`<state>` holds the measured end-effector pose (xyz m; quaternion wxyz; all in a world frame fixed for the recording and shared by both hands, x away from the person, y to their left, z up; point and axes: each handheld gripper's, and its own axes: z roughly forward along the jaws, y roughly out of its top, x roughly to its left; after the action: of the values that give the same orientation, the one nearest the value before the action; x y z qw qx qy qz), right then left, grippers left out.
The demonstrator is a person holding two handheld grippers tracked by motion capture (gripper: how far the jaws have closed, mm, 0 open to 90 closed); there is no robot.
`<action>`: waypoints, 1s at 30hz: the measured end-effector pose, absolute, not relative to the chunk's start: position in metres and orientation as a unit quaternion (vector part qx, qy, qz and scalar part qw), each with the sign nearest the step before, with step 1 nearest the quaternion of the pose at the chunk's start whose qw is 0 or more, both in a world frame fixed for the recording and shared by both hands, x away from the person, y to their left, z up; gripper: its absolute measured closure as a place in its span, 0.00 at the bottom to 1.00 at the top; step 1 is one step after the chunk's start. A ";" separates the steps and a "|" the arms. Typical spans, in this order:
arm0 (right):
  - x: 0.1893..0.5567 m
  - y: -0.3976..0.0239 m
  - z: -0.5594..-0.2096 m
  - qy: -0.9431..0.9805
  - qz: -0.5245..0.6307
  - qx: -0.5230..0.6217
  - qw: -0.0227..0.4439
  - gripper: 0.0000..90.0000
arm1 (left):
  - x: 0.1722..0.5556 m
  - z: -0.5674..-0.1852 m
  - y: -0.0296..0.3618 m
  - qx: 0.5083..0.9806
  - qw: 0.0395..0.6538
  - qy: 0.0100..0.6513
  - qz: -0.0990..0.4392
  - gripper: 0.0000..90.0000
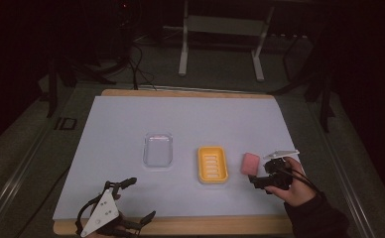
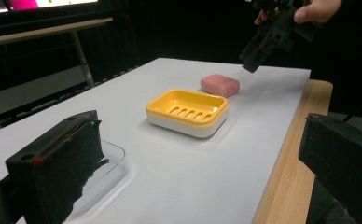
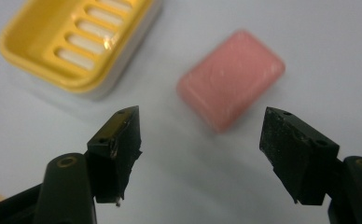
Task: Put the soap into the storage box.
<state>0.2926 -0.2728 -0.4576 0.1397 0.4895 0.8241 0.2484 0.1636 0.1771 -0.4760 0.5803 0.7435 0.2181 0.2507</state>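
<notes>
A pink soap bar (image 1: 250,163) lies flat on the white sheet, just right of an empty yellow soap dish (image 1: 201,163). My right gripper (image 1: 260,184) is open and hovers slightly near of the soap; in the right gripper view (image 3: 200,121) its jaws stand wide apart with the soap (image 3: 230,79) just beyond them, untouched. The dish (image 3: 39,70) sits up and to the left there. My left gripper (image 1: 142,198) is open at the table's near edge, left of the dish, holding nothing. In the left gripper view (image 2: 198,135) its jaws frame the dish (image 2: 160,105) and soap (image 2: 219,85).
A clear plastic lid or tray (image 1: 158,150) lies left of the dish, also by my left jaw (image 2: 109,163). The white sheet (image 1: 131,119) covers a wooden board whose edge shows in front. A metal stand and cables are on the floor beyond the table.
</notes>
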 end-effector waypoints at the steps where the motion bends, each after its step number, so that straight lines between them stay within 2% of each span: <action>1: 0.293 -0.273 -0.458 0.825 0.242 0.494 0.133 0.32 | 0.164 -0.476 0.177 0.744 0.580 0.218 0.251 0.00; 12: 0.297 -0.273 -0.455 0.797 0.168 0.578 0.052 0.39 | 0.163 -0.476 0.177 0.742 0.580 0.219 0.257 0.00; 15: 0.298 -0.273 -0.455 0.784 0.163 0.597 0.044 0.39 | 0.163 -0.476 0.177 0.741 0.580 0.220 0.257 0.00; 25: 0.300 -0.263 -0.456 0.741 0.118 0.661 0.009 0.36 | 0.163 -0.475 0.177 0.742 0.579 0.219 0.260 0.00; 28: 0.302 -0.257 -0.457 0.736 0.101 0.669 0.002 0.26 | 0.163 -0.476 0.177 0.743 0.577 0.218 0.260 0.00; 30: 0.303 -0.254 -0.458 0.734 0.089 0.673 0.004 0.26 | 0.163 -0.476 0.176 0.744 0.577 0.217 0.260 0.00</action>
<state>0.3027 -0.2536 -0.4581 0.0037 0.6733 0.7339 0.0894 0.1628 0.1765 -0.4759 0.5766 0.7435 0.2172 0.2599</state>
